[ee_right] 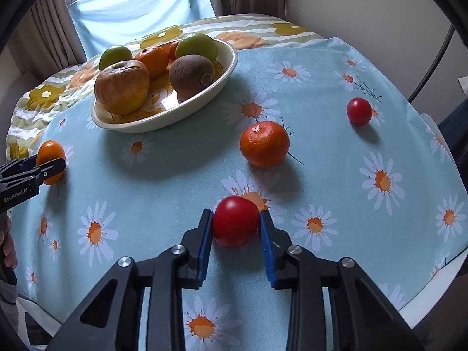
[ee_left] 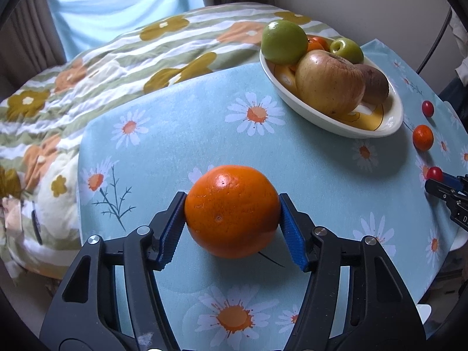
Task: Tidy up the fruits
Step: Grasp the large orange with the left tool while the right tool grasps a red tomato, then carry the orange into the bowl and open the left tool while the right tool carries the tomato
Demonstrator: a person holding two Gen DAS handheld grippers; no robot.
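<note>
The left gripper [ee_left: 232, 222] has its blue pads pressed on both sides of a large orange [ee_left: 232, 210], the jaws standing fairly wide around it; the orange sits on the tablecloth [ee_left: 187, 134] near the table's left edge, where the cloth drops off toward a flowered bedspread [ee_left: 96, 67]. The orange is round, with no clear long axis; a small dimple faces the camera. Bare cloth lies open between it and the bowl [ee_left: 330, 118].

The right gripper [ee_right: 236, 225] is closed tight on a small red tomato [ee_right: 235, 221], both pads touching its sides, on the cloth toward the near edge of the table. The tomato is nearly round and shows no stem.

The oval bowl stands toward the far left corner, its long axis running diagonally from the near left to the far right in the right wrist view. It holds a wrinkled apple [ee_right: 122, 87], a kiwi [ee_right: 191, 71] with its end pointing toward the table's middle, two green fruits and some tangerines. A loose tangerine [ee_right: 264, 144] lies in the middle of the table, well apart from the bowl, and a second tomato [ee_right: 359, 111] lies toward the right edge. Open cloth surrounds both
</note>
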